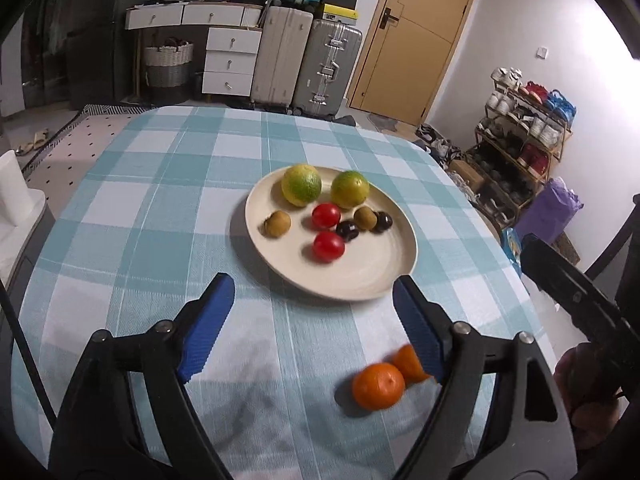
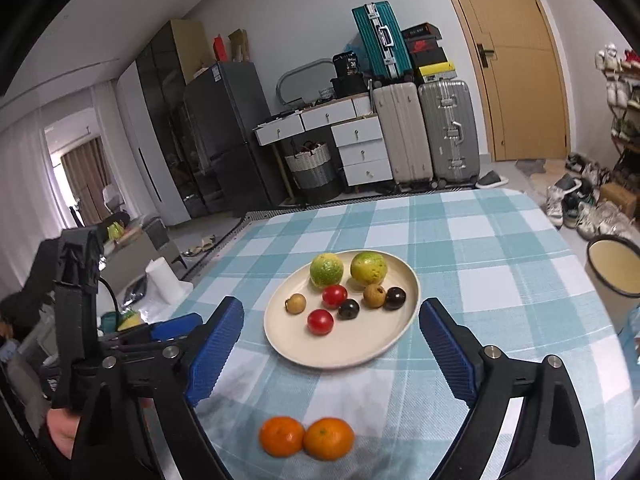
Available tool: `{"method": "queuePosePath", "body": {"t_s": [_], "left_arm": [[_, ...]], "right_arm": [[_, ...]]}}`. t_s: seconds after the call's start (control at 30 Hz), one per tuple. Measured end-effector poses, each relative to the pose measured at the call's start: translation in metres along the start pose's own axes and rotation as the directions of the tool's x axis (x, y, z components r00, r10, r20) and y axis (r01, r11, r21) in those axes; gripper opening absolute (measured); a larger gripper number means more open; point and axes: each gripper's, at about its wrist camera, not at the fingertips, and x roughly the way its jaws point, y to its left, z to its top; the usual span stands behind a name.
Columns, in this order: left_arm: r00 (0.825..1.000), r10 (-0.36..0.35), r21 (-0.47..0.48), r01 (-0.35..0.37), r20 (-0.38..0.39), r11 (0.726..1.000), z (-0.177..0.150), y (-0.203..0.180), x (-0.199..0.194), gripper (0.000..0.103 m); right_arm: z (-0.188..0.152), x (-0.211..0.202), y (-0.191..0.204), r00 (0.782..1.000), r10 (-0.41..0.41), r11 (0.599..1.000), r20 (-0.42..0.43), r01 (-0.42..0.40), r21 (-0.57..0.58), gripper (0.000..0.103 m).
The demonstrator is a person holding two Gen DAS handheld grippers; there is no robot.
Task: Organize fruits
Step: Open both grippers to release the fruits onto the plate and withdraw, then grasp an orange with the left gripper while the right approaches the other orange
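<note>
Nearest the lens, both grippers hang over the checked tablecloth with blue pads spread wide and nothing between them. From the right wrist view, the right gripper frames the cream plate, and two mandarins lie side by side, touching, on the cloth close below it, between the plate and the camera. From the left wrist view, the left gripper sits to the left of the same pair; the nearer mandarin lies just inside its right finger, and the other mandarin is partly hidden behind that finger.

Going by size, the plate is the biggest holder. At its far side sit two yellow-green citrus fruits, side by side. Nearer the middle are two red cherry tomatoes, then two tan longan-like fruits, one at the left and one at the right. Smallest are two dark round fruits, one touching the right tan fruit.

A cream bucket stands at the right edge of the table, apart from the plate.
</note>
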Motion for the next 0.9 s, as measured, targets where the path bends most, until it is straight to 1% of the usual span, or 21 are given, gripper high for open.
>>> {"method": "queuePosePath", "body": {"t_s": [0.1, 0.17, 0.23, 0.3, 0.4, 0.47, 0.67, 0.9], "left_arm": [[1.0, 0.003, -0.002, -0.003, -0.003, 1.0, -0.005, -0.002, -0.005, 0.083], [1.0, -0.009, 0.001, 0.009, -0.008, 1.0, -0.01, -0.003, -0.008, 0.085], [1.0, -0.006, 0.004, 0.006, -0.016, 1.0, -0.015, -0.004, -0.011, 0.089], [1.0, -0.007, 0.008, 0.007, -0.025, 1.0, -0.02, -0.005, -0.012, 0.091], [0.999, -0.007, 0.008, 0.007, -0.039, 1.0, -0.029, -0.005, -0.013, 0.099], [0.999, -0.013, 0.008, 0.013, -0.047, 1.0, -0.035, -0.004, -0.013, 0.099], [0.994, -0.03, 0.002, 0.03, -0.101, 1.0, -0.052, -0.004, -0.009, 0.102], [0.984, -0.054, 0.033, 0.061, -0.167, 0.998, -0.069, -0.011, 0.002, 0.102]], "right_arm": [[-0.005, -0.006, 0.003, 1.0, 0.002, 1.0, -0.008, -0.002, -0.006, 0.093], [-0.011, -0.013, 0.005, 1.0, 0.002, 1.0, -0.005, -0.002, -0.01, 0.099], [-0.017, -0.019, 0.007, 1.0, -0.001, 1.0, 0.002, 0.001, -0.015, 0.1], [-0.022, -0.023, 0.009, 1.0, -0.002, 1.0, -0.001, 0.002, -0.019, 0.101], [-0.032, -0.026, 0.01, 1.0, 0.0, 1.0, -0.017, 0.0, -0.021, 0.101], [-0.038, -0.028, 0.011, 1.0, -0.002, 1.0, -0.029, 0.001, -0.024, 0.102], [-0.057, -0.03, 0.01, 0.998, -0.006, 1.0, -0.069, 0.004, -0.023, 0.102], [-0.074, -0.03, 0.006, 0.993, -0.002, 1.0, -0.117, 0.001, -0.005, 0.103]]}}
